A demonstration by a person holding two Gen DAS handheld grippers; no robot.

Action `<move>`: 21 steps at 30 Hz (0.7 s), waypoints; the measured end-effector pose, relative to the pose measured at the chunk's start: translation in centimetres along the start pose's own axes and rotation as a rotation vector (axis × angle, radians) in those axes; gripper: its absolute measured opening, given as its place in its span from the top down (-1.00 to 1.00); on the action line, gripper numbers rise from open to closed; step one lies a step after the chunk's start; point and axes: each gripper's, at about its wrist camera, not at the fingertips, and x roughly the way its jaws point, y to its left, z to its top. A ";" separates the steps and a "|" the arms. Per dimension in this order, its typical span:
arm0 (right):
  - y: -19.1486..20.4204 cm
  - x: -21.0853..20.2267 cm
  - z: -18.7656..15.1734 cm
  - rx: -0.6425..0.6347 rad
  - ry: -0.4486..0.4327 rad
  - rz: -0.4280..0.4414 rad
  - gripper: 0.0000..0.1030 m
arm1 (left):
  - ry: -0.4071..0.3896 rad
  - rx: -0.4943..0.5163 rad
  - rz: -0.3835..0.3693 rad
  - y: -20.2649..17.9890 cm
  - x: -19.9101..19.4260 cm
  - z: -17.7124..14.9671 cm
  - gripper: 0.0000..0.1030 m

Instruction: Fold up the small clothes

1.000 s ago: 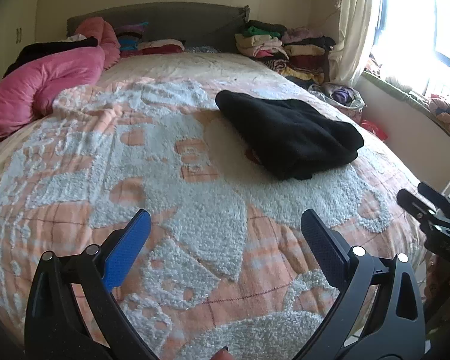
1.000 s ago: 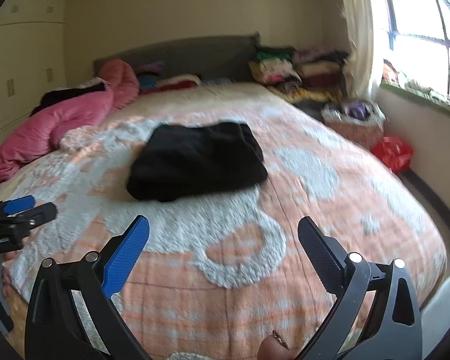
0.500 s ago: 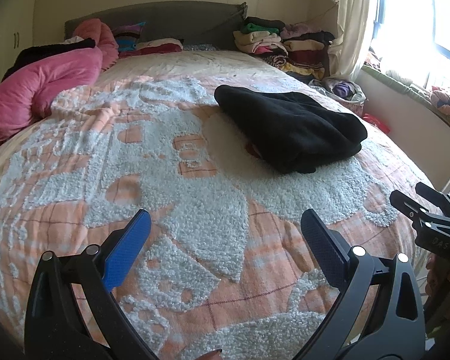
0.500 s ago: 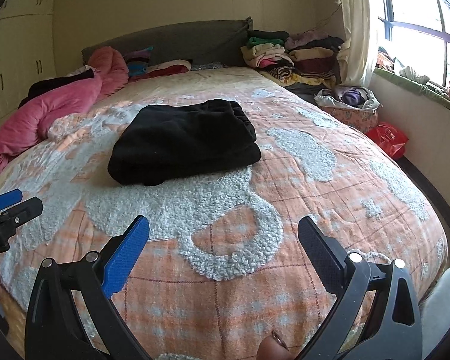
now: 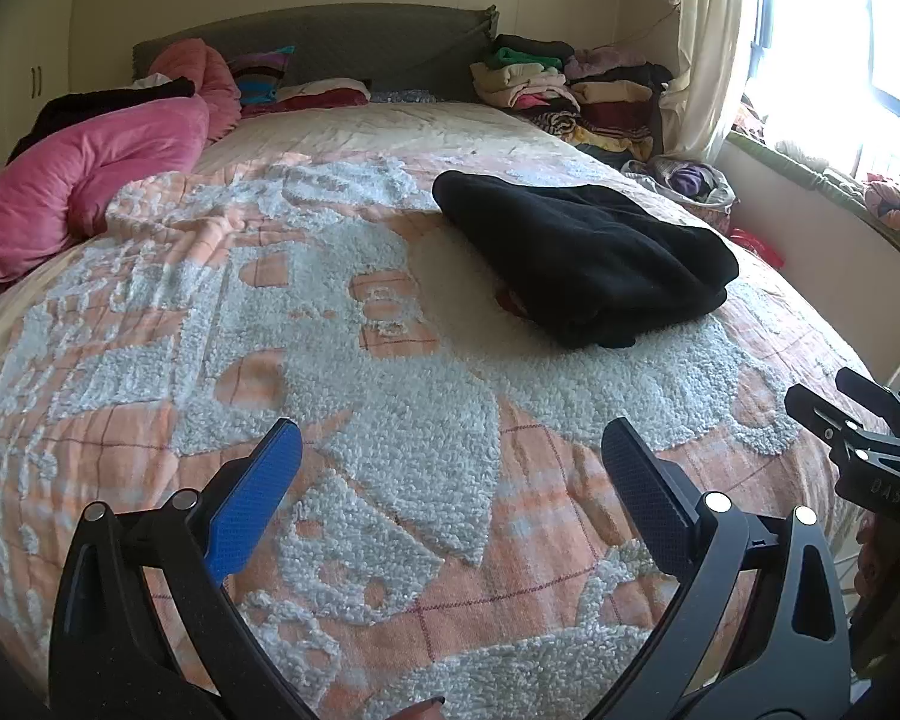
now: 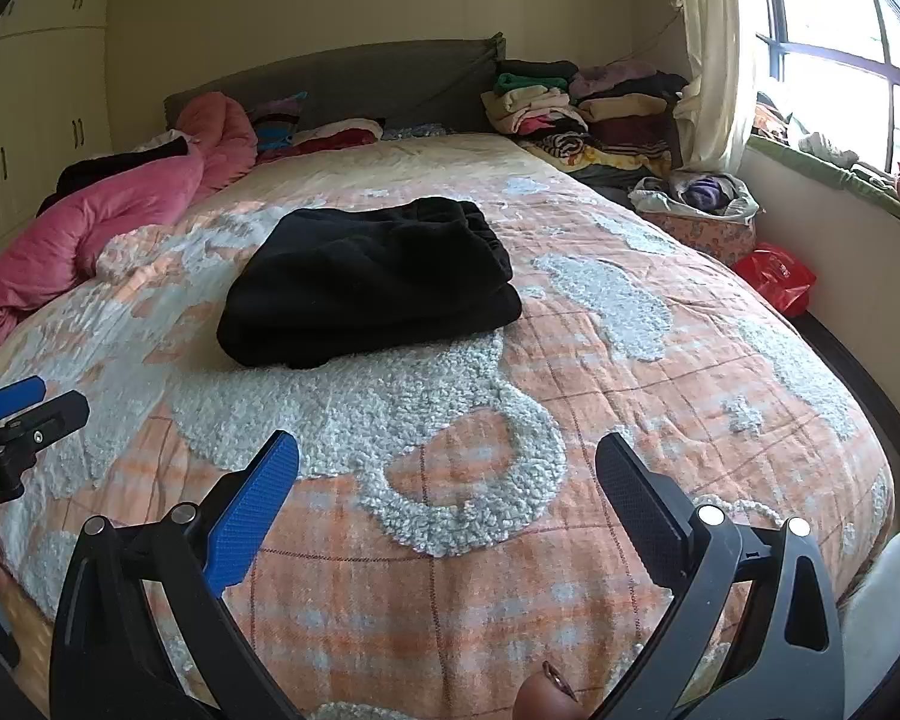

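- While both grippers hover over the bed's foot edge, you hold nothing: the left gripper (image 5: 450, 462) has its fingers spread wide, and the right gripper (image 6: 447, 459) is just as wide.
- Your black garment (image 6: 366, 282) lies in a folded bundle mid-bed, well apart from both tools and nearer the window-side edge.
- I judge this fold finished, so you are between items.
- Your next move calls for either carrying the bundle to the folded stacks (image 5: 570, 90) at the bed's head corner by the window, or fetching another piece; both mean a long reach forward.
- The blanket (image 5: 390, 420) is tufted, soft and uneven, so pinch low without snagging it.
- A pink duvet (image 5: 90, 180) fills the far left edge; a basket (image 6: 696, 216) and red bag (image 6: 774, 276) sit on the floor beside the bed under the window.
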 end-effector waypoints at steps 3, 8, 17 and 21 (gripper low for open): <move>0.1 0.0 0.0 -0.001 -0.001 0.001 -0.92 | 0.001 -0.001 0.003 0.1 0.1 0.0 -0.82; 0.1 0.0 0.0 -0.002 0.000 0.000 -0.92 | 0.003 -0.002 0.021 0.3 0.2 -0.1 -0.82; 0.1 -0.1 -0.1 -0.002 0.001 0.000 -0.92 | 0.000 0.006 0.030 0.2 0.1 -0.1 -0.82; 0.3 -0.1 -0.1 -0.005 0.002 0.001 -0.92 | 0.002 0.007 0.029 0.1 0.1 -0.1 -0.82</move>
